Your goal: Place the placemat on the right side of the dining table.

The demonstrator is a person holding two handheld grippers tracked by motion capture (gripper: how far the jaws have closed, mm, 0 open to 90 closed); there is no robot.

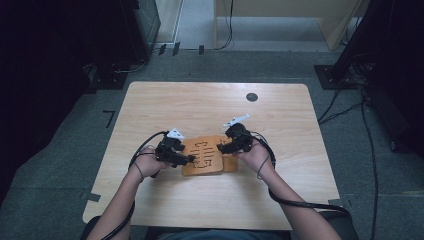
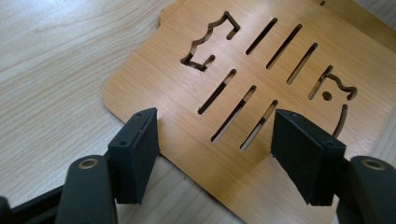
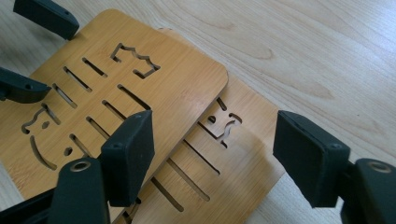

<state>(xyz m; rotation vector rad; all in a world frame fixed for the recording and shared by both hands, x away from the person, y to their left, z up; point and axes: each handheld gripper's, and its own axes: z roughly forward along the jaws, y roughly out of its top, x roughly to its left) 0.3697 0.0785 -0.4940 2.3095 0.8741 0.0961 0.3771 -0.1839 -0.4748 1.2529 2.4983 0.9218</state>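
Note:
Two thin bamboo boards with cut-out slots and shapes lie stacked on the wooden table (image 1: 210,100). The upper board (image 1: 202,155) (image 2: 261,60) (image 3: 154,88) covers most of the lower board (image 1: 231,164) (image 3: 233,158), which sticks out on the right. My left gripper (image 1: 189,160) (image 2: 215,149) is at the upper board's left edge, open, with the board's edge below the gap between its jaws. My right gripper (image 1: 220,148) (image 3: 215,154) is open above the right side of the stack, where the upper board's edge overlaps the lower board. The left gripper (image 3: 42,51) is also visible at the far corner in the right gripper view.
A small dark round disc (image 1: 252,97) sits near the table's far edge. Bare tabletop surrounds the boards on all sides. Cables (image 1: 345,105) and dark equipment stand on the floor beyond the table's right and left edges.

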